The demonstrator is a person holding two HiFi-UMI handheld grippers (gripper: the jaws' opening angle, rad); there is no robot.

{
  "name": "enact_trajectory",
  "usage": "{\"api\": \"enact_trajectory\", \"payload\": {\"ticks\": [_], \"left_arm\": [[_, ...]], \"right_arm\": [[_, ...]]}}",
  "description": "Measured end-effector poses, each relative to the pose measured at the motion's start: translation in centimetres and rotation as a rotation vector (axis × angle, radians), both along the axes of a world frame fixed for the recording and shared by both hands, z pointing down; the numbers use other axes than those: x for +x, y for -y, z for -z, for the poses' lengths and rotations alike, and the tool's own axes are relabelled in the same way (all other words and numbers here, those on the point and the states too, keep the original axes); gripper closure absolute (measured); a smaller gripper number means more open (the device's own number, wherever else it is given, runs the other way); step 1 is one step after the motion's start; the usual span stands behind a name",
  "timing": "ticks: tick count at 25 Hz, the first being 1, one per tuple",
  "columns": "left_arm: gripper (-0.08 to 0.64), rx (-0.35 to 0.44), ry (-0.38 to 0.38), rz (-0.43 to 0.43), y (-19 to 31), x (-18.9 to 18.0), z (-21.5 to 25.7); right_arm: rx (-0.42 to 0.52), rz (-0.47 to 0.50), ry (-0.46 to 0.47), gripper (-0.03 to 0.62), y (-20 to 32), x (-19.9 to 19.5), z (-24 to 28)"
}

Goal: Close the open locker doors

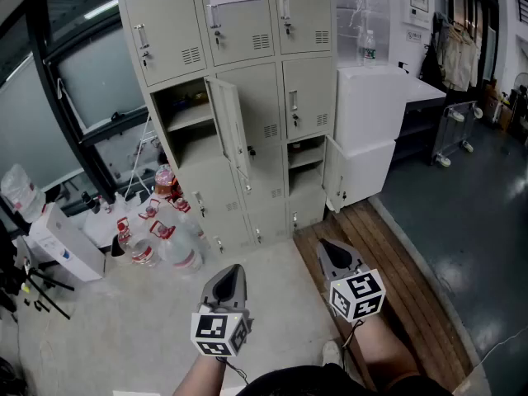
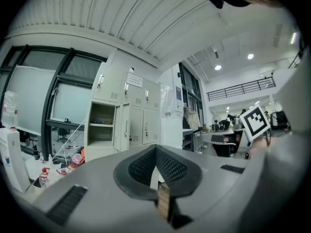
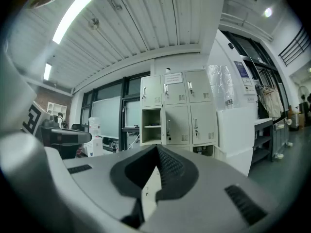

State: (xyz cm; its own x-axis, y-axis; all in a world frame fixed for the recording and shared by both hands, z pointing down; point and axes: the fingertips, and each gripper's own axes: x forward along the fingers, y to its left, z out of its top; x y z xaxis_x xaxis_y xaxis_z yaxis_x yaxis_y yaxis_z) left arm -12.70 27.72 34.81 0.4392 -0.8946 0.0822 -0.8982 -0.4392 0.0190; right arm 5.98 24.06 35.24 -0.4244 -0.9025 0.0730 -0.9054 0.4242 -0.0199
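Both claws are shut, and nothing is held in them. The left claw (image 1: 231,272) and the right claw (image 1: 329,247) are pointed level at the lockers (image 1: 309,97). The lockers are seen straight ahead, well apart from both claws, so no door can be touched from here yet.

Two doors are seen open. The upper door (image 1: 229,126) is in the middle row, on the left side. The lower door (image 1: 334,176) is further down, on the right side.

Each open door is stood upright, with its long side going up and down. Each one is stuck out from the lockers toward the person, so it is seen almost edge-on. Each looks to be hung on the right side of its hole, so the hole is found to the left of the door. It is judged that each door must be pushed from its right side, to the left and back, until it is flat against the lockers.

The left claw is lined up below the upper door. The right claw is lined up below the lower door, and that door is the nearer one. So it is judged that each door is best pushed by the claw on its own side — after both claws are brought much closer.
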Motion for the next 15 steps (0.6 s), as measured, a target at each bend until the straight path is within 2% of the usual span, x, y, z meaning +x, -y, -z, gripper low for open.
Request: {"api": "enact_trajectory", "payload": {"ticks": [8, 15], "left_arm": [[0.558, 0.003, -0.01, -0.004, -0.6, -0.2, 0.3], [0.557, 0.015, -0.025, -0.006, -1.1, -1.3, 0.5]], "right_arm": [[0.012, 0.004, 0.005, 0.592, -0.5, -0.4, 0.2], [0.029, 0.017, -0.027, 0.592, -1.1, -2.1, 0.9]]}}
